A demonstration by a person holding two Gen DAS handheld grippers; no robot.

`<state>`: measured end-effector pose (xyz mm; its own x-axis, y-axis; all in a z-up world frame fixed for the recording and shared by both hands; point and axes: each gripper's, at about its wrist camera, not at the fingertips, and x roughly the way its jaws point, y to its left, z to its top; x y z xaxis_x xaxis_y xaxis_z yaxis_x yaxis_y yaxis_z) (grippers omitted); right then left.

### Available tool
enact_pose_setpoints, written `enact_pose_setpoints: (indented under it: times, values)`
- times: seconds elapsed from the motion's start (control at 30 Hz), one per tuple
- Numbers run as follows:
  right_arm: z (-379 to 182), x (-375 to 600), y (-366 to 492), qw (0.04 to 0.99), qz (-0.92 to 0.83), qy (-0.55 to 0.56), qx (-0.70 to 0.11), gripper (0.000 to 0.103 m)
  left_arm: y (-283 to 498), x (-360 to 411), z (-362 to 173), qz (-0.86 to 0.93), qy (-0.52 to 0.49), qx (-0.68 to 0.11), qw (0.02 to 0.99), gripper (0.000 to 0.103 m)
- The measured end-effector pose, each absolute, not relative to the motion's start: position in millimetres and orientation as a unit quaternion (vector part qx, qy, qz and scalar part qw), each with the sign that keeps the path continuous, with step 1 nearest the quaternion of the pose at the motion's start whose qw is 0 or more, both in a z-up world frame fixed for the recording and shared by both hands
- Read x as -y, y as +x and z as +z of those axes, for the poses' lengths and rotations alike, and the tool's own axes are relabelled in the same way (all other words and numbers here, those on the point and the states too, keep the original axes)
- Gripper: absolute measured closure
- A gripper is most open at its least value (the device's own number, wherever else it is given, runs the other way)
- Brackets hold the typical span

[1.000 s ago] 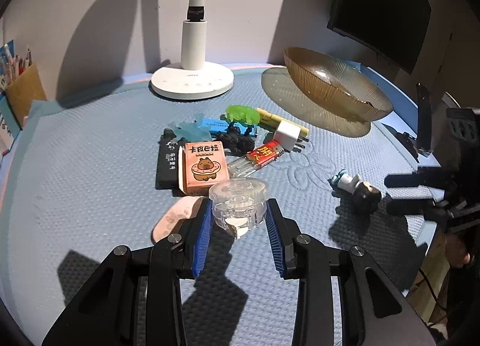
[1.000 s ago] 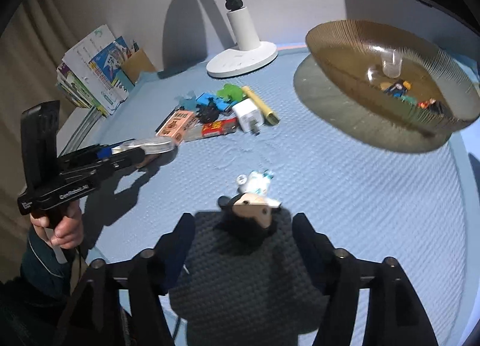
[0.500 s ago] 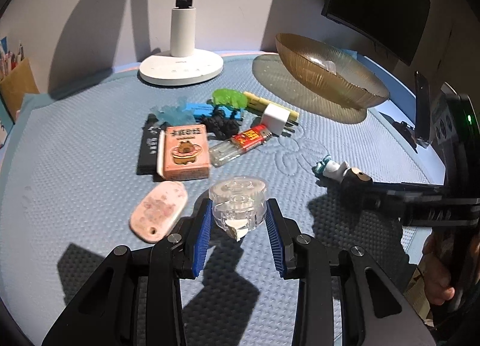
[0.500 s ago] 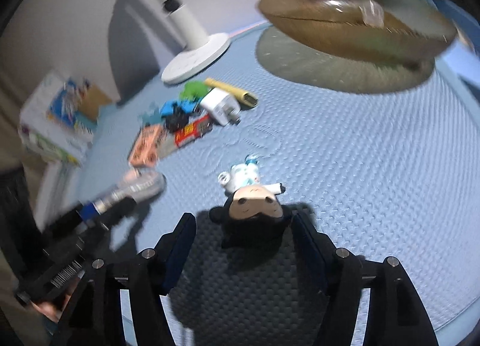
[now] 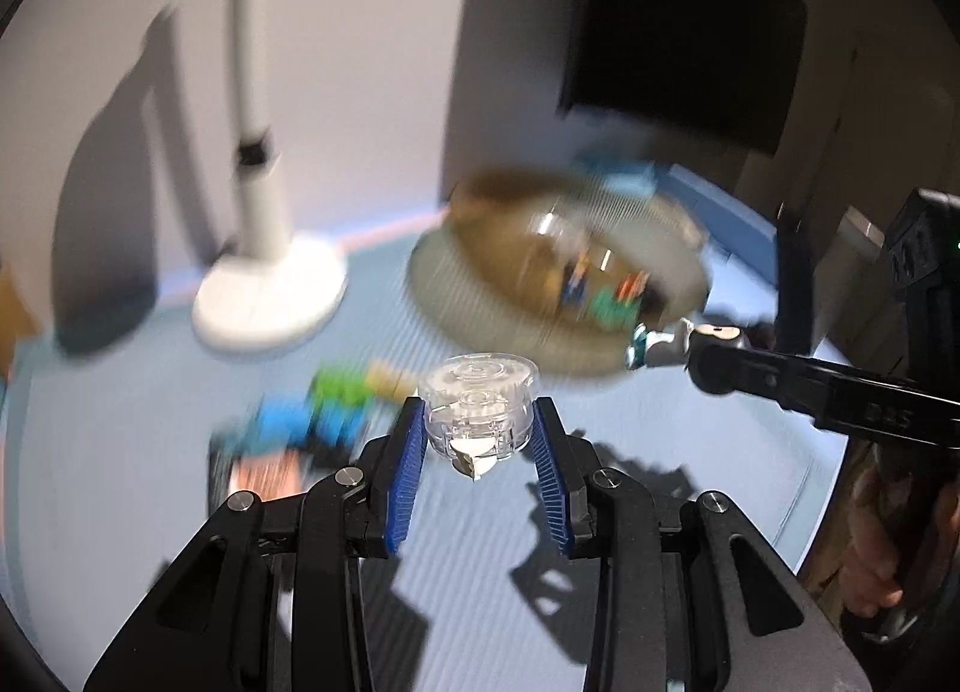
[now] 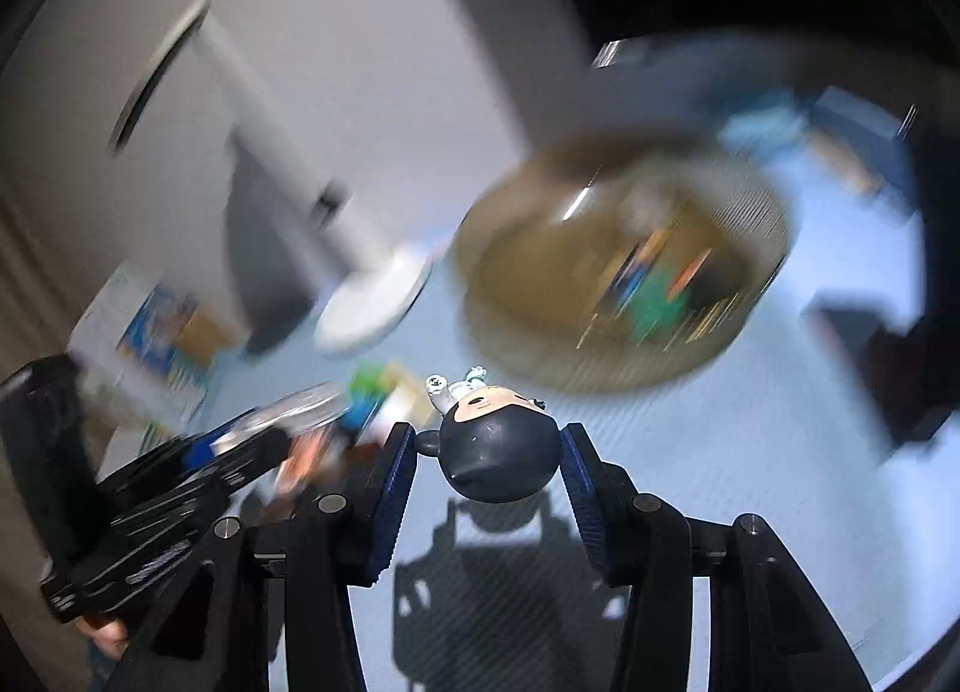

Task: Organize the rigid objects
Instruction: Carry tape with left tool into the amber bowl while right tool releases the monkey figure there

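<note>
Left gripper (image 5: 480, 446): the jaws are closed partway on a clear plastic tape dispenser (image 5: 477, 407), round and stepped, with a white tab of tape hanging below it. The blue ribbed pads (image 5: 408, 467) press its two sides. The dispenser is held clear of the desk (image 5: 150, 452), which is covered by a light blue textured mat.

Right gripper (image 6: 486, 464): the jaws are closed on a small figurine (image 6: 495, 452) with a smooth, dark, rounded head and a pale body pointing forward, away from the jaws. The blue pads grip the head on both sides. The figurine is held off the desk.

In the left wrist view the right gripper (image 5: 714, 359) reaches in from the right, level with the left jaws. A hand (image 5: 888, 548) holds its handle. No writing is legible; motion blur affects everything beyond the jaws.

Ahead of both jaws sits a shallow amber ribbed bowl (image 5: 498, 248) containing small coloured items that are blurred. Ahead and to the left stands a white lamp (image 5: 264, 284) with a round base. Below and left of the left jaws lies a blurred cluster of green, blue and orange objects (image 5: 312, 422).
</note>
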<state>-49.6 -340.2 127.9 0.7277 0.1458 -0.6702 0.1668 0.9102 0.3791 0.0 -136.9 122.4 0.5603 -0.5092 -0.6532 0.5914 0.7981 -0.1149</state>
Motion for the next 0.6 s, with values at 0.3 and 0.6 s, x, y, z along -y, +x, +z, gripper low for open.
enact_pose_setpoints:
  times: [0.3, 0.6]
  values:
    - [133, 430, 28, 0.892, -0.181, 0.162, -0.380, 0.055, 92, 243, 108, -0.315, 0.069, -0.398, 0.859, 0.071]
    - [99, 445, 52, 0.872, -0.207, 0.123, -0.426, 0.055, 109, 273, 72, -0.298, 0.086, -0.433, 0.846, 0.066]
